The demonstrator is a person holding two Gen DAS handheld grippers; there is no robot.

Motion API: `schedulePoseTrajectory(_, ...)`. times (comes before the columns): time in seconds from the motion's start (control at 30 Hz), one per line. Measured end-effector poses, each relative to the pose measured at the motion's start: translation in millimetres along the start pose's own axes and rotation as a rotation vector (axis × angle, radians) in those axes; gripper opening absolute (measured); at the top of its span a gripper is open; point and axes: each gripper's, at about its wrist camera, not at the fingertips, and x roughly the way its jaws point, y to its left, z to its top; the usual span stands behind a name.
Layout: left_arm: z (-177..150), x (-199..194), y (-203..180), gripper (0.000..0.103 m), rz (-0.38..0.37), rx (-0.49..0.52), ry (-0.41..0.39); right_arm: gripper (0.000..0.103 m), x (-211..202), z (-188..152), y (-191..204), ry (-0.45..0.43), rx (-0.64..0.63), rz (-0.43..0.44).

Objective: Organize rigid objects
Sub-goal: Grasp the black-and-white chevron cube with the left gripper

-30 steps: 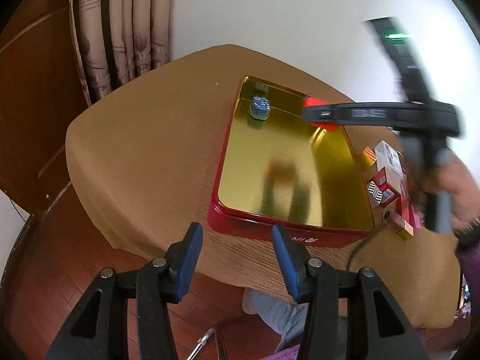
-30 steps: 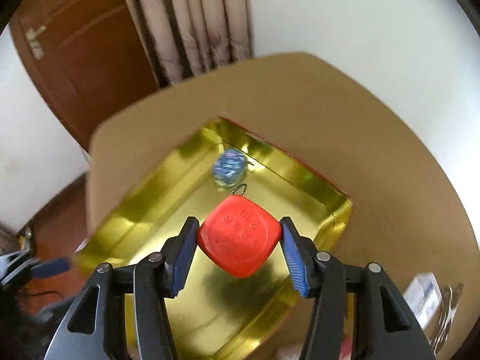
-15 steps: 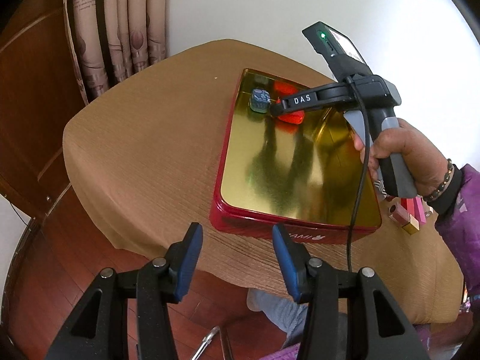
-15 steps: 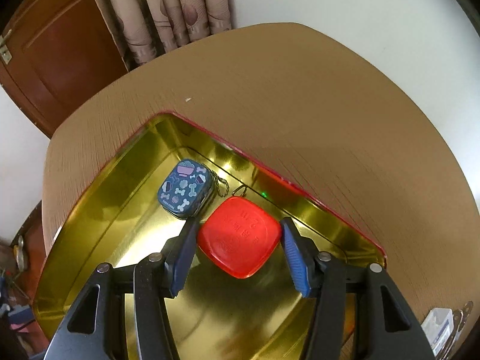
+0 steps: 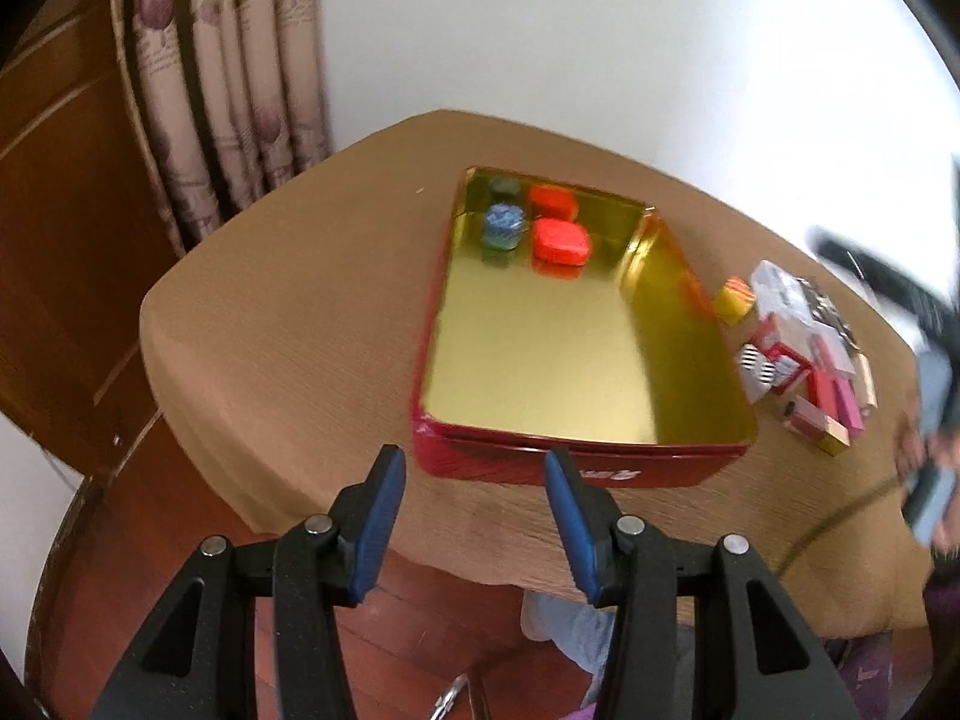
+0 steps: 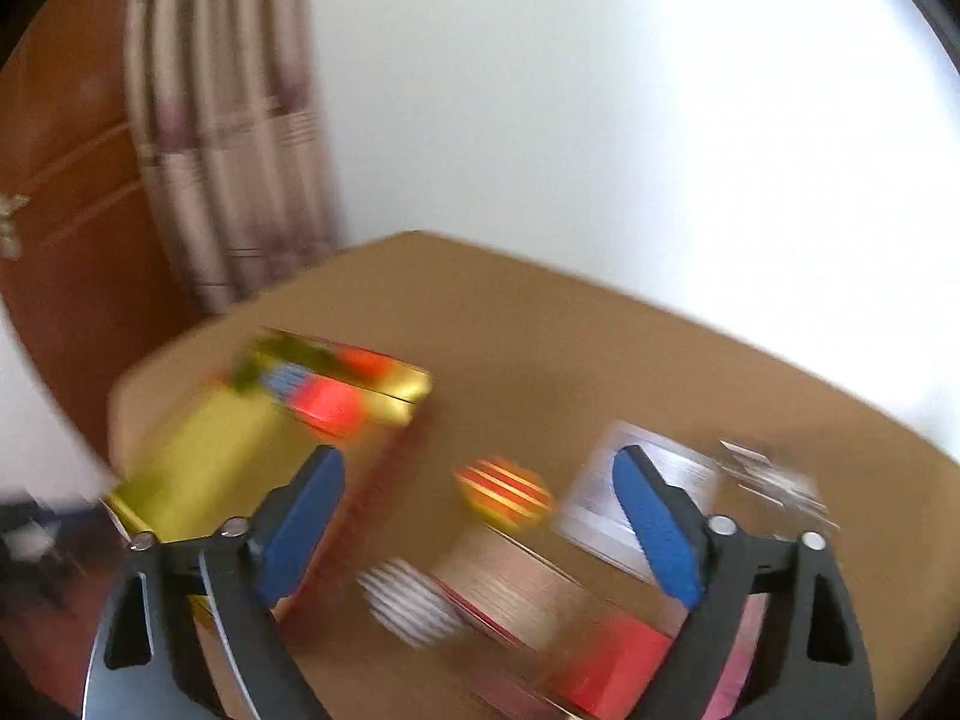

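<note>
Your right gripper has its blue pads spread wide with nothing between them; the jaws have just been opening. That view is heavily smeared, so fine detail is lost. The gripper points down over the cluster of small boxes on the tan tablecloth, with a striped yellow-and-orange piece seen through the gap and a white packet behind the right pad. In the left wrist view your right hand and its tool show only as a dark blur at the right edge, so you cannot read its pose there.

Your left gripper has its jaws partly apart and empty, touching nothing. It hangs at the near edge of the table, tilted downward, its pads framing the near red wall of the tin.

The tin's gold floor is mostly bare. In its far left corner the red square piece lies flat, free of both grippers, with the blue patterned piece just beside it on the left. Their reflections show in the far wall.

To the right of the tin, on the cloth, lie the yellow block, the white packet, the striped red-and-white boxes and the pink ones, bunched close together. A curtain hangs beyond the table's far left corner, beside a brown wooden door.
</note>
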Motion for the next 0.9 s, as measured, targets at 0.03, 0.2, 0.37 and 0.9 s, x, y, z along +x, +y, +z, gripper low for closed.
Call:
schedulePoseTrajectory(0.03,0,-3,-4,0.049,-0.018,0.014,-0.013,0.092,-11,-15,-16,-0.004,0.0,-0.06)
schedulePoseTrajectory(0.2,-3,-17,-39,0.049,-0.12,0.128,-0.051,0.092,-41,-94,-109,0.085,0.045,-0.332)
schedulePoseTrajectory(0.37,1,-27,-90,0.05,-0.223,0.281,-0.069,0.092,-47,-138,-153,0.135,0.104,-0.422)
schedulePoseTrajectory(0.9,58,85,-209,0.052,-0.278,0.587,0.174,0.099,-60,-148,-181,0.066,0.293,-0.268)
